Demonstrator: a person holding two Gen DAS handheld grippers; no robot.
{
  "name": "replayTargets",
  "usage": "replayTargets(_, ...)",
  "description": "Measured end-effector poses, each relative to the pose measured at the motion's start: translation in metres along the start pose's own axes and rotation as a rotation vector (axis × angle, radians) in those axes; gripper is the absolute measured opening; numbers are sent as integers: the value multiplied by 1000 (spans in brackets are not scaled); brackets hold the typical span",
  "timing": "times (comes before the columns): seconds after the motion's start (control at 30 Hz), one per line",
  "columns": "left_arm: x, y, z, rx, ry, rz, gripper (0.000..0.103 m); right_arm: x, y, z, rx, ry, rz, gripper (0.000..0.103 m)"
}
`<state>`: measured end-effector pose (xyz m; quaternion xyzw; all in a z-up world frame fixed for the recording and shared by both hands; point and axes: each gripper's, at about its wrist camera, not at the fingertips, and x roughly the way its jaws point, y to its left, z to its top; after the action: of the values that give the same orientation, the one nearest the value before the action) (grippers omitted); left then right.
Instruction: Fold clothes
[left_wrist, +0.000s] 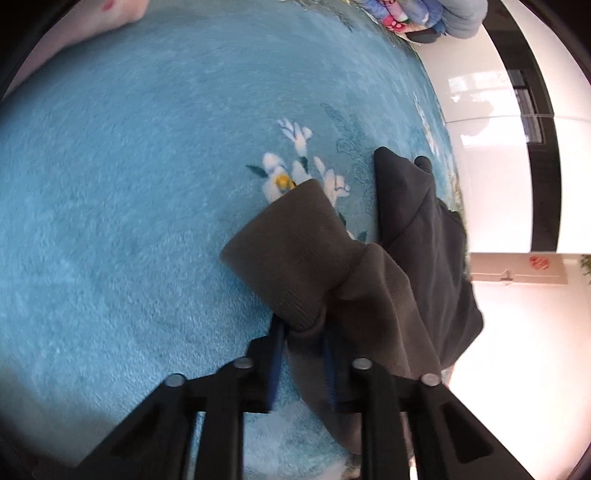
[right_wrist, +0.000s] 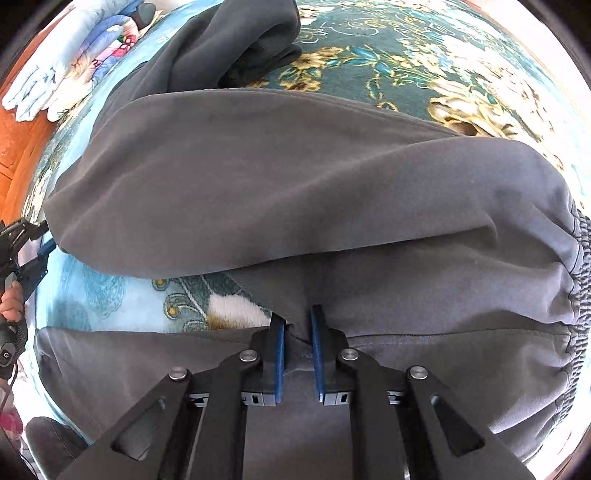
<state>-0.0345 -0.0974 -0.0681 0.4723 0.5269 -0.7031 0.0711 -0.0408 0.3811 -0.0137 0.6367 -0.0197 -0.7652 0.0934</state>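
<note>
My left tongs (left_wrist: 304, 332) are pinched nearly shut on the ribbed cuff (left_wrist: 291, 254) of the grey sweatpants (right_wrist: 295, 177), the cuff fanning from the tips toward 11 o'clock and the leg trailing off toward 4 o'clock. My right tongs (right_wrist: 297, 332) are likewise almost closed, with a ridge of the same garment's fabric gathered between the blue pads near where the two legs part; the gathered waistband (right_wrist: 576, 280) lies at 3 o'clock from them. I judge the fold barely begun: both grips are set, but the pants are spread long across the blue floral blanket (left_wrist: 129, 184), one leg running toward 9 o'clock and a dark garment (right_wrist: 236, 40) heaped at 11 o'clock. Left to do, in my estimate: carry cuff to waistband, then halve again. Folded bedding (right_wrist: 70, 62) sits at far 10 o'clock.
</note>
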Motion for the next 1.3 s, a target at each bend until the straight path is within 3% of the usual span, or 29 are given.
replayTargets(0.17,-29,-20,4,111,-83,45,12,-3,1,1,2,-8,-22,13)
replayTargets(0.3,-84,-41,8,182,-172,-17,12,-26,7,-3,-24,-79,-16,11)
replayTargets(0.4,-117,-41,2,248,-240,4,12,-42,10,-14,-81,-110,-6,10)
replayTargets(0.5,-87,-13,7,241,-168,190,12,-17,14,-30,-119,-21,-9,9)
replayTargets(0.57,-66,15,12,183,-107,252,12,-3,12,-37,-145,35,-14,9)
replayTargets(0.67,-60,28,16,158,-94,274,12,4,8,-44,-175,80,-10,9)
replayTargets(0.83,-56,10,27,199,-84,298,12,4,0,-49,-171,98,-3,9)
replayTargets(0.93,-70,9,20,193,-70,261,17,3,-1,-49,-162,90,-5,11)
replayTargets(1.0,-81,9,12,195,-72,245,29,-1,-3,-48,-155,76,12,13)
replayTargets(1.07,-96,10,0,199,-90,206,47,-9,-9,-45,-119,54,45,19)
replayTargets(1.17,-121,13,-20,207,-121,153,54,-27,-15,-43,-73,-6,83,32)
replayTargets(1.3,-150,22,-53,242,-184,170,56,-42,-13,-32,-32,-64,115,42)
